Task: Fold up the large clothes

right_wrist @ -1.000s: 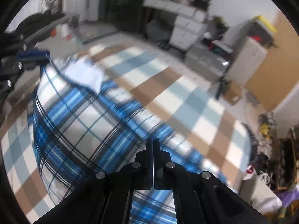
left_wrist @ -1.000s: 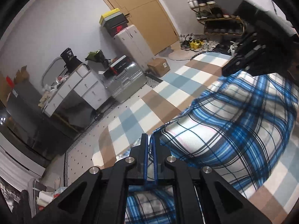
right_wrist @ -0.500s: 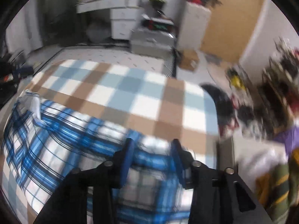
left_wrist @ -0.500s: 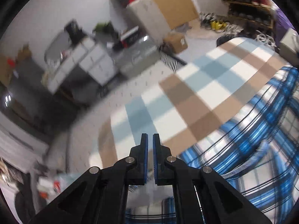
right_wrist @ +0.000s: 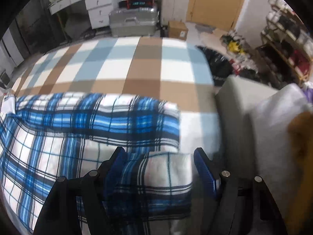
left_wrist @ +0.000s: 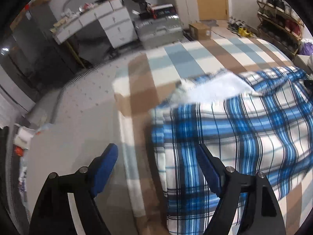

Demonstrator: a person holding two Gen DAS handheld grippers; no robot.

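- Checked bed cover (right_wrist: 148, 62) in brown, pale blue and white, spread flat across both views, reaching toward a grey case (right_wrist: 133, 24) and a white drawer unit (left_wrist: 115, 27) at the far side.
- Blue, white and black plaid garment (left_wrist: 244, 137) lying on that cover, folded into layers, with a white inner patch (left_wrist: 215, 90) turned up along its far edge.
- Same garment (right_wrist: 68, 137) in the right view, 1 folded corner lying under the fingers.
- Left gripper (left_wrist: 156, 166) above the garment's left edge, blue-padded fingers (left_wrist: 105, 166) spread and opening, pressing on nothing.
- Right gripper (right_wrist: 158, 168) over the folded corner, fingers (right_wrist: 205, 172) apart and opening, cloth between them but not pinched.
- Cardboard box (right_wrist: 178, 29) on the floor beyond the bed.
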